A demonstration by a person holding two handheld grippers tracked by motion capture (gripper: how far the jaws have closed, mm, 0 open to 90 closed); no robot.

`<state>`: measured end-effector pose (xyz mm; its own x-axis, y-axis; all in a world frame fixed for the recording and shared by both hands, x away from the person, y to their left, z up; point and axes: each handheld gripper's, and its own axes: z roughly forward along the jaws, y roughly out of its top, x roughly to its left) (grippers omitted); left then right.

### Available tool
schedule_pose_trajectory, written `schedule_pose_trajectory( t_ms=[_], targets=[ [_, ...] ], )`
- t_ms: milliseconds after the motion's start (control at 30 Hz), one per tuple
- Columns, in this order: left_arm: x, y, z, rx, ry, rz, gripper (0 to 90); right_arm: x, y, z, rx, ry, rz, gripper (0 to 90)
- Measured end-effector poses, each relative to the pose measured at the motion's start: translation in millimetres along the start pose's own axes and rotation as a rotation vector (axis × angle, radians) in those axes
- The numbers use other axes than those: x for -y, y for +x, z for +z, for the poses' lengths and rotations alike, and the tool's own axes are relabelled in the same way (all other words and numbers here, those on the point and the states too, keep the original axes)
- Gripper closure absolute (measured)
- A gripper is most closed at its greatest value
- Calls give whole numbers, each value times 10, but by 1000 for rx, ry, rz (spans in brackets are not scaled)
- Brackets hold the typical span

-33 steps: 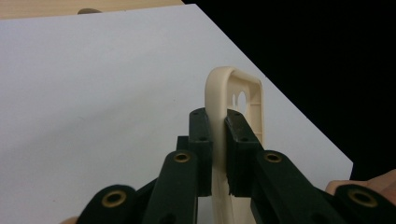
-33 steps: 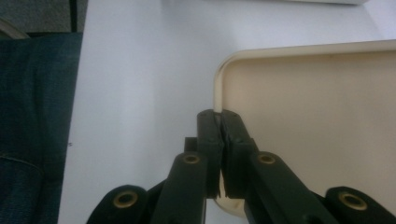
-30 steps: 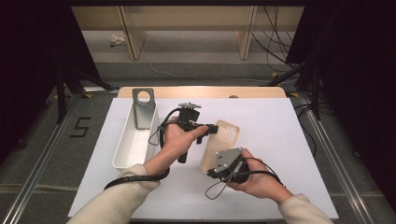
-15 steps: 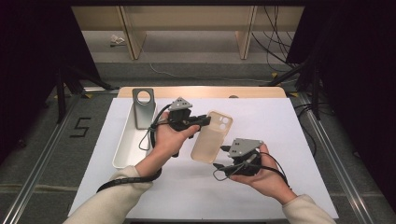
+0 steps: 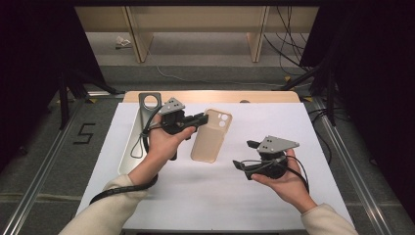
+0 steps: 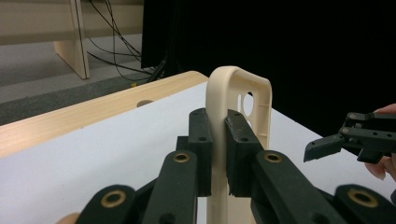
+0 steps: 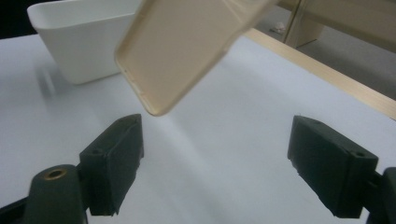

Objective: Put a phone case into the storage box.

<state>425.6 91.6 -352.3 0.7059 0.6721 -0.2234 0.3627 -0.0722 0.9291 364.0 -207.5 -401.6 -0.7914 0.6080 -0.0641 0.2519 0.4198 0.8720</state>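
The left tongs (image 5: pixel 201 117) clamp a beige phone case (image 5: pixel 210 135) by one long edge near its camera cutout. In the left gripper view the two black jaws press flat on either side of the case's rim (image 6: pixel 219 140), and the case stands up between them, its cutout end on top. In the high view the case hangs over the white worktop (image 5: pixel 293 127), between the two hands, its cutout end toward the far edge. Seen from the right gripper view, its hollow inner face (image 7: pixel 187 51) points down toward the right tongs and its lower corner is clear of the sheet.

The right tongs (image 5: pixel 242 155) are wide apart and hold nothing; they sit in the right hand (image 5: pixel 284 181) just beside the case, aimed at it, apart from it. A white tray (image 5: pixel 129 147) lies along the worktop's left side, behind the left hand (image 5: pixel 164 142). A grey metal plate with a round hole (image 5: pixel 149 105) rests at the tray's far end.
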Motion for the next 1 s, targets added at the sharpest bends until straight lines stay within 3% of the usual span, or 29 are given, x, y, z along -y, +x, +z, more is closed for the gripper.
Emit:
schedule_pose_trajectory(
  t_ms=[367,1000],
  targets=[
    [-72,100,-152,-17,-32,4,822,82,-131,-135,60,-53,73,169],
    [-149,252,-367,-30,-54,8,822,206,-238,-246,136,-68,137,163]
  ],
)
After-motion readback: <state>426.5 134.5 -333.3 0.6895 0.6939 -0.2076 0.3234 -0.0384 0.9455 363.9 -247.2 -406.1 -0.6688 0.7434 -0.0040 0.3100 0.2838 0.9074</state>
